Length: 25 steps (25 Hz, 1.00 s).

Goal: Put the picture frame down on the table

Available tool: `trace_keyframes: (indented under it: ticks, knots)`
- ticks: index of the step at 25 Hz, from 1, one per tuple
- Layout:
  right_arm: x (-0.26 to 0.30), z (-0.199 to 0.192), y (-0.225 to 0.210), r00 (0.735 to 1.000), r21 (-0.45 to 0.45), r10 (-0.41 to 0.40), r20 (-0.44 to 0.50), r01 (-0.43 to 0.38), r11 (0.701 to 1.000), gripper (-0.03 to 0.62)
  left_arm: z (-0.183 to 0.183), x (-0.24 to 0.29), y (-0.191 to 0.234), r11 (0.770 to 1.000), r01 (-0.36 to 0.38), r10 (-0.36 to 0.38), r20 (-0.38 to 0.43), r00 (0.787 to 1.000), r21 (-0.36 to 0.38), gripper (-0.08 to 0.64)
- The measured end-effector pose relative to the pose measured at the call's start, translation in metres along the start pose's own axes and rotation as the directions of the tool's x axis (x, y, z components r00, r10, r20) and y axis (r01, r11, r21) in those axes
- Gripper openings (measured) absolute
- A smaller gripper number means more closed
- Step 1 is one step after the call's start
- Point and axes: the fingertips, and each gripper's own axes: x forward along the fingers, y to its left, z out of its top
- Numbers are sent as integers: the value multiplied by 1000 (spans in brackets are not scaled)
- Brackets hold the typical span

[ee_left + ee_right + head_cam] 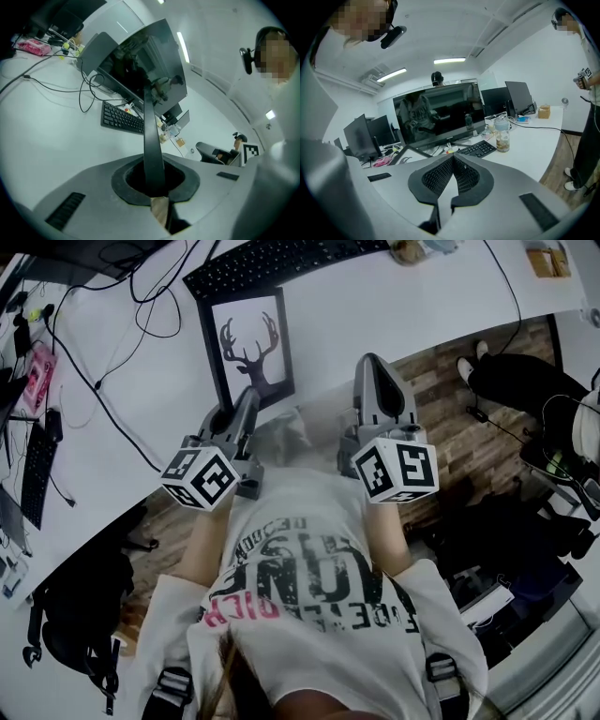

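The picture frame (pixel 248 345), black-rimmed with a deer-antler print, is over the white table (pixel 394 306) near its front edge, just below a keyboard. My left gripper (pixel 250 397) is shut on the frame's near edge. In the left gripper view that edge (pixel 153 140) runs as a black strip up between the closed jaws. Whether the frame touches the table I cannot tell. My right gripper (pixel 375 364) hovers at the table edge right of the frame, shut with nothing in it, its pads (pixel 465 176) meeting at the tips. A corner of the frame (pixel 399 158) shows at the left of the right gripper view.
A black keyboard (pixel 281 259) lies behind the frame, and cables (pixel 103 362) trail across the left of the table. A large monitor (pixel 436 117), a jar (pixel 502 138) and a box (pixel 543 111) stand further back. Another person (pixel 587 103) stands at the right by the wooden floor (pixel 469 418).
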Motion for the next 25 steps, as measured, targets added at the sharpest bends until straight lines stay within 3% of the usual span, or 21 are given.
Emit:
trace_keyframes:
  ticks: [8, 25]
  knots:
    - [6, -8, -3, 1000, -4, 6, -22, -7, 1000, 0, -25, 16, 15, 1000, -22, 21, -56, 998, -19, 20]
    - [24, -29, 6, 996, 2, 45, -83, -45, 999, -2, -51, 29, 38, 990, -45, 36, -73, 997, -131, 20]
